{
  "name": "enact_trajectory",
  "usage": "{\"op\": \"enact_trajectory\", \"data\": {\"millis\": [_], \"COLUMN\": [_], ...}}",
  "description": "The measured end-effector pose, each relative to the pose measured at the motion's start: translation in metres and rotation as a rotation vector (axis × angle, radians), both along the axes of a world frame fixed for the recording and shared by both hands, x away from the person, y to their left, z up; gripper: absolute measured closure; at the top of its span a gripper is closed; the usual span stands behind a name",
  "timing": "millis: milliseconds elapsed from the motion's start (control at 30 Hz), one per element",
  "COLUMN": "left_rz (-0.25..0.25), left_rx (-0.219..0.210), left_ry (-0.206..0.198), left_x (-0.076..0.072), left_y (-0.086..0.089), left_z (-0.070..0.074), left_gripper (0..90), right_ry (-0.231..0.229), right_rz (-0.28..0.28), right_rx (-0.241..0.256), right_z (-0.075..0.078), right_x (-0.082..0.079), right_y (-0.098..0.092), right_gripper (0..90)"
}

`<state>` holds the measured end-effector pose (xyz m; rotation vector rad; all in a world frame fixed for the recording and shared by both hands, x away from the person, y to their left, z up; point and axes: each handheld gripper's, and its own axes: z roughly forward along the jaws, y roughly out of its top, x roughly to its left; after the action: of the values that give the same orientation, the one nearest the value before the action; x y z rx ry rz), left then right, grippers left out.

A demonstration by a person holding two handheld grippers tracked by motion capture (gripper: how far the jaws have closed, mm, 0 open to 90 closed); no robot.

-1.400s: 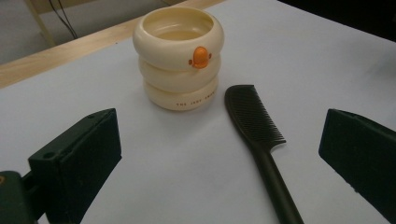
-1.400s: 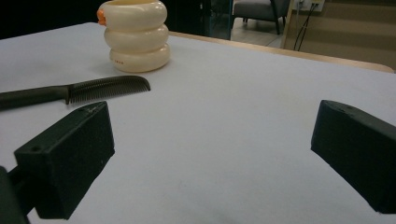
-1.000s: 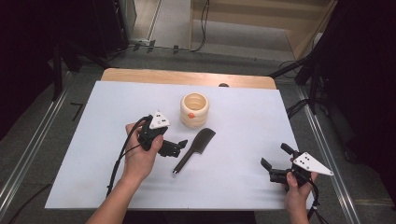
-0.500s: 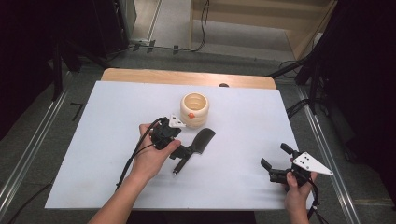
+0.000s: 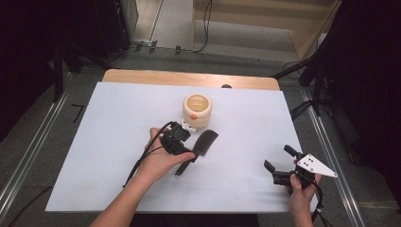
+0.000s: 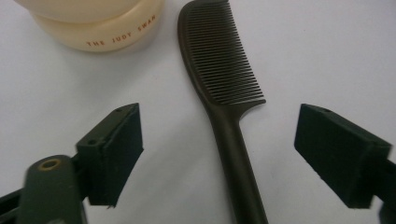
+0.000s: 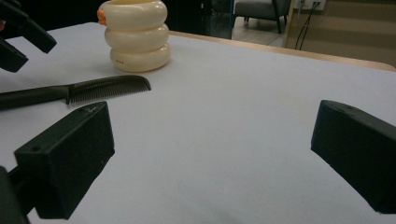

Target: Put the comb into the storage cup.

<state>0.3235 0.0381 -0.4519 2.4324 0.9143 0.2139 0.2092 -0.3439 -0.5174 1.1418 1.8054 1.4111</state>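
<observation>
Left gripper (image 6: 219, 154) is hovering low over the dark plastic comb with a long handle (image 6: 224, 102), jaws standing wide apart, one on each side of the handle, not touching it yet. Comb is lying flat on the white table cover (image 5: 118, 118), teeth end pointing toward the cream ribbed ring-stacked cup (image 5: 197, 110), which is sitting just beside the comb's tip. Right gripper (image 5: 283, 170) is resting near the table's right front edge, jaws spread, holding nothing, well apart from the comb.

Judging the step as lining up for a pinch on the handle. Risks from here: handle is thin and lying flat, so pads closing too high are likely skimming over it and missing; closing off-centre is likely spinning the comb on the smooth cover. Gripping near the handle's end means the toothed end is drooping on lift. Cup is close, so a forward push is possibly nudging or tipping it
</observation>
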Motion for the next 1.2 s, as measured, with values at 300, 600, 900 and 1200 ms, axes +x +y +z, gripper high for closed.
{"op": "enact_trajectory", "data": {"millis": [300, 600, 900, 1200], "left_rz": [0.019, 0.005, -0.011, -0.033], "left_rx": [0.053, 0.079, 0.123, 0.158], "left_ry": [0.015, 0.085, 0.118, 0.128], "left_x": [0.002, 0.005, 0.005, 0.001], "left_y": [-0.008, -0.011, -0.015, -0.019], "left_z": [-0.004, -0.010, -0.017, -0.021], "left_gripper": [38.2, 48.3, 54.9, 59.4], "right_ry": [0.005, 0.006, 0.009, 0.009], "right_rz": [-0.002, -0.003, -0.004, -0.006], "right_rx": [0.003, -0.002, 0.000, 0.001], "right_z": [0.000, 0.000, 0.000, -0.001], "right_x": [0.000, 0.001, 0.001, 0.001], "right_y": [0.000, 0.000, 0.000, 0.000], "right_gripper": [0.0, 0.0, 0.0, 0.0]}}
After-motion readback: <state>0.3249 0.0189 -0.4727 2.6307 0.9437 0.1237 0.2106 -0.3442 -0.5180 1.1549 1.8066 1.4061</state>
